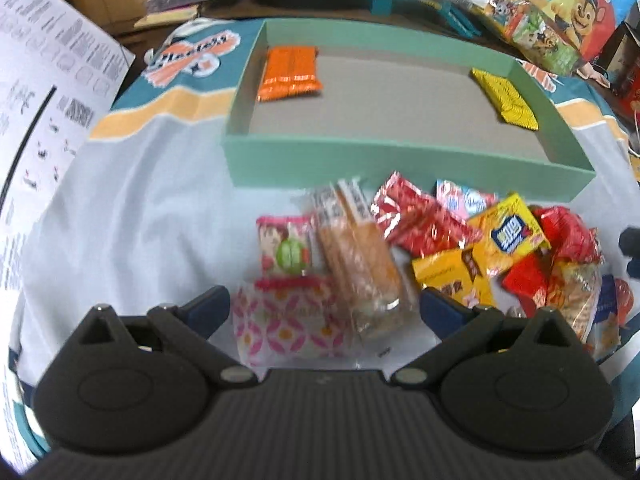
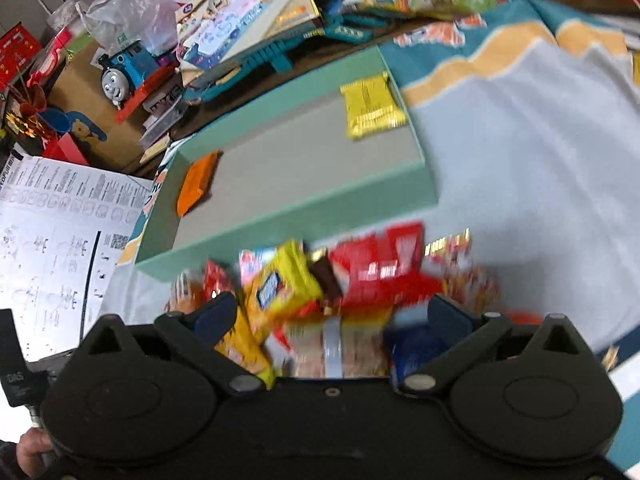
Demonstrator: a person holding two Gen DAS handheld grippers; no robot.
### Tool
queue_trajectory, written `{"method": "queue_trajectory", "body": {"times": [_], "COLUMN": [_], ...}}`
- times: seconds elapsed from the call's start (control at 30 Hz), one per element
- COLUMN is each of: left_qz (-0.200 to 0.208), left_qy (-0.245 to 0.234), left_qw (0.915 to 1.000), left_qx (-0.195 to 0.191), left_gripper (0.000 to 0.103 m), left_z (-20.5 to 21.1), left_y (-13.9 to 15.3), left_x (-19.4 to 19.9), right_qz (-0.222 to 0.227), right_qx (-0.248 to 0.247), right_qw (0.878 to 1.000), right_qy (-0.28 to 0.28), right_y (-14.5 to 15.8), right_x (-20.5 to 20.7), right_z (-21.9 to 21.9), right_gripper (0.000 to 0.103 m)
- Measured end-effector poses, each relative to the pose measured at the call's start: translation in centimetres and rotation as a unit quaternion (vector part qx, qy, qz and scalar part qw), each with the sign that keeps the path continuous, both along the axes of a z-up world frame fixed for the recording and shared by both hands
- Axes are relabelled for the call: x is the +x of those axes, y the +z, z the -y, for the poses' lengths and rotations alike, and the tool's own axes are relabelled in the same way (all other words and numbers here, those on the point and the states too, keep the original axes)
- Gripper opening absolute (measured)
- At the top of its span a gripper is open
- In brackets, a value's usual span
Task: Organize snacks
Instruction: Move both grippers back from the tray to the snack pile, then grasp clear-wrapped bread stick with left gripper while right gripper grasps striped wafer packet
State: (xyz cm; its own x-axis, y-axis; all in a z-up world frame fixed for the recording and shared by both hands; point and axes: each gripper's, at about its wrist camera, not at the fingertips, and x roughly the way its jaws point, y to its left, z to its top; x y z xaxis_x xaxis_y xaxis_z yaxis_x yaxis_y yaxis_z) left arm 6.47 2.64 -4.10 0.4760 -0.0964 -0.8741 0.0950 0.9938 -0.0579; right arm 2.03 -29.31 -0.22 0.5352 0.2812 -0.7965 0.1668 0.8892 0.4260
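Note:
A shallow green box [image 1: 392, 156] [image 2: 288, 216] lies on the cloth and holds an orange packet [image 1: 290, 73] [image 2: 196, 186] at its left and a yellow packet [image 1: 505, 95] [image 2: 373, 105] at its right. In front of it is a heap of snacks: a clear cracker pack [image 1: 360, 264], a pink flowered packet [image 1: 286, 326], a yellow box [image 1: 514, 232] [image 2: 280, 286], red wrappers [image 1: 416, 216] [image 2: 380, 268]. My left gripper [image 1: 324, 308] is open, low over the cracker pack and the pink packet. My right gripper [image 2: 332, 316] is open above the heap.
A printed white sheet [image 1: 44, 120] [image 2: 52, 240] lies at the left. Behind the box are a toy train [image 2: 128, 70], game boxes [image 2: 244, 20] and cartoon snack bags [image 1: 560, 12]. Bare grey cloth [image 2: 520, 152] spreads to the right of the box.

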Motion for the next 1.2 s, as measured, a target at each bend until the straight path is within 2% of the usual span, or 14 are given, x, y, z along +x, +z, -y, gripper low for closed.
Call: {"method": "queue_trajectory", "body": {"times": [0.17,0.27,0.37,0.53,0.83,0.9,0.93,1.1,1.17,1.2], "left_qz": [-0.004,-0.008,-0.009,-0.009,-0.013,-0.012,-0.012,-0.012,-0.010,-0.009], "left_qy": [0.001,0.004,0.009,0.014,0.021,0.023,0.023,0.018,0.018,0.017], "left_qw": [0.9999,0.9999,0.9999,0.9999,0.9997,0.9996,0.9996,0.9998,0.9998,0.9998], "left_qx": [0.013,0.007,0.004,-0.002,-0.005,-0.005,-0.005,-0.003,-0.001,0.001], "left_gripper": [0.103,0.103,0.103,0.103,0.103,0.103,0.103,0.103,0.097,0.088], "left_z": [0.1,-0.1,-0.3,-0.5,-0.5,-0.5,-0.5,0.8,1.3,1.6], "left_y": [-0.8,-1.0,-1.2,-1.3,-1.6,-1.6,-1.6,-1.7,-1.9,-2.0], "left_x": [-0.4,-0.4,-0.3,-0.2,0.6,0.9,1.0,2.1,2.5,2.6], "right_qz": [-0.004,-0.005,0.003,0.007,0.008,0.002,-0.001,-0.002,-0.009,-0.007], "right_qx": [0.011,0.007,0.001,-0.010,-0.024,-0.019,-0.019,-0.037,-0.033,-0.034], "right_qw": [1.000,1.000,1.000,1.000,0.999,0.999,0.999,0.998,0.998,0.998], "right_qy": [-0.006,-0.009,-0.007,0.012,0.044,0.048,0.050,0.057,0.055,0.056], "right_y": [-1.4,-1.8,-2.0,-2.2,-3.2,-3.6,-3.8,-4.2,-4.6,-4.6], "right_x": [-2.2,-2.8,-3.0,-2.6,-1.2,-0.9,-0.8,-0.8,-0.7,-0.7], "right_z": [-0.5,-0.6,-0.8,-1.7,-3.5,-3.6,-3.7,-4.3,-4.2,-4.3], "right_gripper": [0.103,0.103,0.098,0.097,0.083,0.065,0.062,0.059,0.059,0.059]}}
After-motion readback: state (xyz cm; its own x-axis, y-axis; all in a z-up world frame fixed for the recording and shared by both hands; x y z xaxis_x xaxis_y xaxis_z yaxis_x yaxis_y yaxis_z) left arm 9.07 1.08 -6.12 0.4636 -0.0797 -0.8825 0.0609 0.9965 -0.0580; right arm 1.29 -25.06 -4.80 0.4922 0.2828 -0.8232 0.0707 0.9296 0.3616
